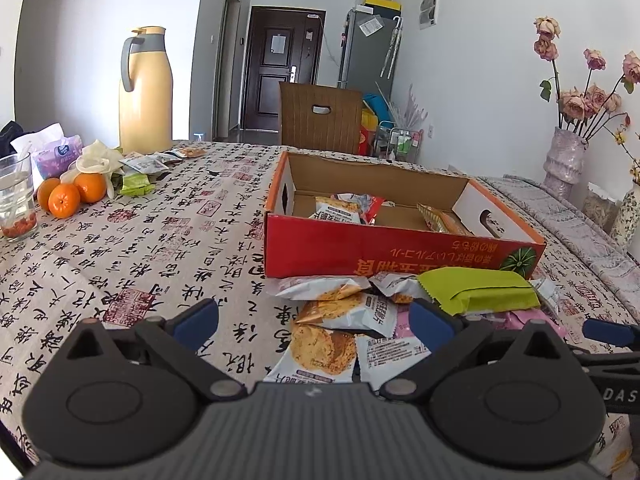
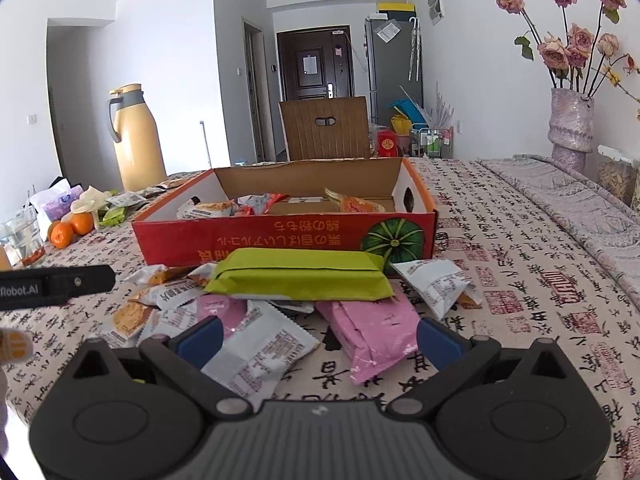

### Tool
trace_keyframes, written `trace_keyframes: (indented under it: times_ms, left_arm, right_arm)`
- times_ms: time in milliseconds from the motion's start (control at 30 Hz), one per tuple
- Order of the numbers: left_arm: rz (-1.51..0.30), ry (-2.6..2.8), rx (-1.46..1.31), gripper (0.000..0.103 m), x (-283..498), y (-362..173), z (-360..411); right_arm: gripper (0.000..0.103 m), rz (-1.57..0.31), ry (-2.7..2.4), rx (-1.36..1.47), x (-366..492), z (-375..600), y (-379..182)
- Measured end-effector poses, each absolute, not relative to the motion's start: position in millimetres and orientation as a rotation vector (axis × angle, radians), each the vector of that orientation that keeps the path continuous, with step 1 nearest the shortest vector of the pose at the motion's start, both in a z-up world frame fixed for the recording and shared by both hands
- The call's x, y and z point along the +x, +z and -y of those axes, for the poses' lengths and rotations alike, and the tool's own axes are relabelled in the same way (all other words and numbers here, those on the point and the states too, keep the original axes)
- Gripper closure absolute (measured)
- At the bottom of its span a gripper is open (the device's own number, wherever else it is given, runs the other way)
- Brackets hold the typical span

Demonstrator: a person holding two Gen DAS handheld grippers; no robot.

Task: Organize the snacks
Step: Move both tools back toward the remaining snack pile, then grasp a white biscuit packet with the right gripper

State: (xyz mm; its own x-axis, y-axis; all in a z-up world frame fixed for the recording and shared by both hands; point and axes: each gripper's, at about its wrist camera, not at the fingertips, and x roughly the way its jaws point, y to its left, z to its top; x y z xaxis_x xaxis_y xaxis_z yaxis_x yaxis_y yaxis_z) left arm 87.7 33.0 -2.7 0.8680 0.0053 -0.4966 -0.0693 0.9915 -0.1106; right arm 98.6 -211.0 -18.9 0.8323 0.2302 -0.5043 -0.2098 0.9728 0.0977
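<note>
The tablecloth (image 2: 500,240) is cream with black writing and red stamps. The cardboard box (image 2: 256,240) is red outside with an orange rim and a green pumpkin picture. One snack packet (image 2: 300,278) is lime green, another (image 2: 372,332) pink. The jug (image 1: 146,92) is pale yellow with a grey handle.

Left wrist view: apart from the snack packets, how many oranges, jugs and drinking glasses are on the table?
Oranges: 3
Yellow thermos jug: 1
Drinking glass: 1
Total: 5
</note>
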Motion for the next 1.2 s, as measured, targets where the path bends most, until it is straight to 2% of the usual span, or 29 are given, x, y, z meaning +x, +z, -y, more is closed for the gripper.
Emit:
trace_keyframes:
  times_ms: [233, 433, 533, 600, 667, 733, 933, 1000, 1033, 1200]
  left_arm:
    - [-0.533, 0.055, -0.135, 0.0, 87, -6, -38]
    - [-0.552, 0.049, -0.141, 0.0, 83, -11, -41]
    - [-0.569, 0.056, -0.147, 0.0, 88, -14, -42]
    - [-0.57, 0.057, -0.161, 0.0, 91, -16, -42]
    - [-0.575, 0.054, -0.172, 0.0, 92, -18, -42]
    - [-0.581, 0.047, -0.18, 0.0, 92, -21, -42]
    - [-0.583, 0.049, -0.177, 0.0, 92, -22, -47]
    - [-0.587, 0.055, -0.178, 0.0, 93, -22, -48]
    - [-0.589, 0.058, -0.178, 0.0, 93, -23, -49]
    - [-0.594, 0.073, -0.164, 0.0, 92, -22, -50]
  right_arm:
    - [0.002, -0.573, 0.241, 0.069, 110, 197, -21]
    - [0.009, -0.608, 0.225, 0.106, 116, 189, -23]
    - [0.02, -0.639, 0.226, 0.122, 122, 185, -28]
    - [0.022, -0.66, 0.225, 0.137, 128, 183, -31]
    - [0.034, -0.685, 0.218, 0.152, 132, 182, -35]
    - [0.039, -0.704, 0.216, 0.161, 134, 181, -39]
    - [0.044, -0.711, 0.211, 0.157, 136, 177, -45]
    - [0.049, -0.705, 0.21, 0.135, 134, 176, -46]
    - [0.055, -0.7, 0.211, 0.122, 133, 175, -46]
    - [0.063, -0.687, 0.229, 0.105, 129, 179, -46]
